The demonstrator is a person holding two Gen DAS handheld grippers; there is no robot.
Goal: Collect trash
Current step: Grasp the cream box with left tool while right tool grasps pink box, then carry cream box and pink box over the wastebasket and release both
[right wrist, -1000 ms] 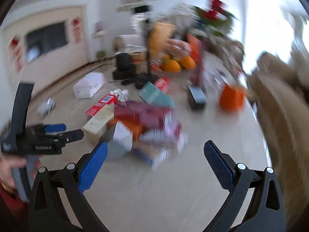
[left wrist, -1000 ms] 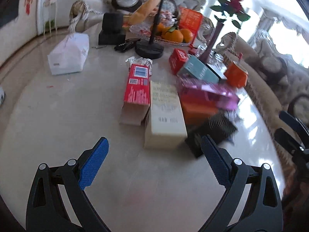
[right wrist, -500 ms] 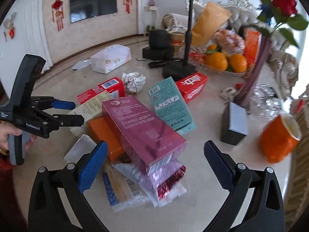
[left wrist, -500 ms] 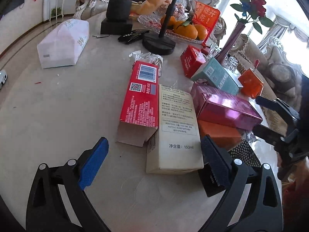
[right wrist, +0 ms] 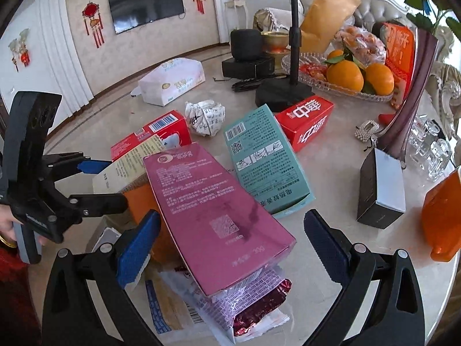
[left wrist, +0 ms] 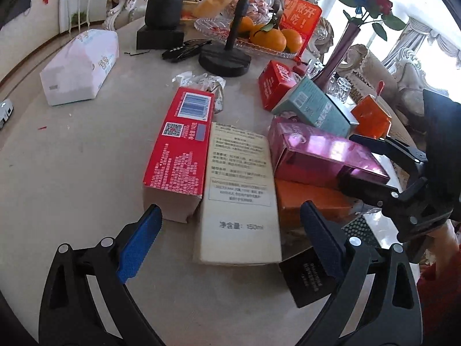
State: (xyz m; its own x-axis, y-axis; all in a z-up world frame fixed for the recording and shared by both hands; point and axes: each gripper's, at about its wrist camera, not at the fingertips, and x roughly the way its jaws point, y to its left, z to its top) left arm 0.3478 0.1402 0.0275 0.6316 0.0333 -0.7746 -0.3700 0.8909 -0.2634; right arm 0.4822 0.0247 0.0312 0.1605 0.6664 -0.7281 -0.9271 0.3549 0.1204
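Note:
Empty cartons lie in a heap on the marble table (left wrist: 72, 173). My left gripper (left wrist: 230, 239) is open, its jaws either side of the near end of a cream box (left wrist: 242, 190). A red box (left wrist: 181, 150) lies left of it, an orange box (left wrist: 311, 201) and a pink box (left wrist: 322, 152) to its right. My right gripper (right wrist: 230, 239) is open around the near end of the pink box (right wrist: 213, 210), which rests on the orange box (right wrist: 144, 201) and foil wrappers (right wrist: 253, 314). A teal box (right wrist: 265, 161), a small red box (right wrist: 308, 121) and crumpled paper (right wrist: 206, 116) lie beyond.
A tissue pack (left wrist: 80, 66) sits far left. A black stand base (left wrist: 224, 60), a glass fruit tray with oranges (right wrist: 343, 77), a purple vase (right wrist: 409, 98), a black-and-white box (right wrist: 380, 190), an orange cup (right wrist: 443, 216) and glasses (right wrist: 432, 150) stand behind and right.
Both grippers have moved forward and down onto the heap. The left one now straddles the cream box's end, the right one the pink box's end. Both stayed open.

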